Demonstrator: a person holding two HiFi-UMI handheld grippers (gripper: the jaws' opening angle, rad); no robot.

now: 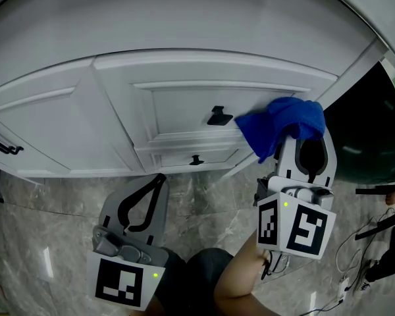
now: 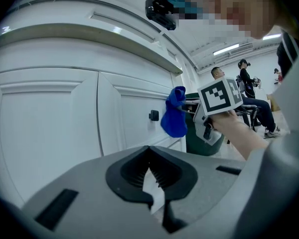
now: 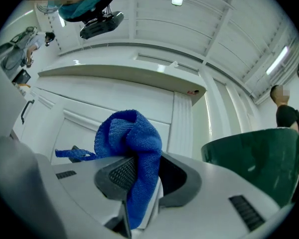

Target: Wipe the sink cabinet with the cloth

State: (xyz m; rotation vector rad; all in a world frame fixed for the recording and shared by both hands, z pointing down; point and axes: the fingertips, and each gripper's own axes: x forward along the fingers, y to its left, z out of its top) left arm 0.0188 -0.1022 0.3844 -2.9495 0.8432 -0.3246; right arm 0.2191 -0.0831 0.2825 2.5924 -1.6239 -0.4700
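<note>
Cloth shows in the head view as a blue bunched wad, pinched at the tip of the right gripper. It sits against the white sink cabinet, at the right edge of the door panel and just beside the black knob. We cannot tell from here whether it is pressing on the paint. The left gripper hangs low over the marbled floor, well apart from the door.

In the left gripper view, its jaws are together with nothing between them. The cloth droops off the right gripper just past the knob, close to the cabinet face, with a green bin behind it.

In the right gripper view, the ribbed pads are clamped on a fold of the cloth. Most of it mounds above the jaws and a thin corner trails to the left.

We judge the cloth light, soft and limp, with a looped pile that grips the pads well, so it is not likely to slip. It has no stiffness of its own, so the loose mound will smear and fold under pressure. The present hold low on the bunch suits wiping, because it leaves a padded face forward. We should keep the hard jaw tips and the trailing corner clear of the knob.
</note>
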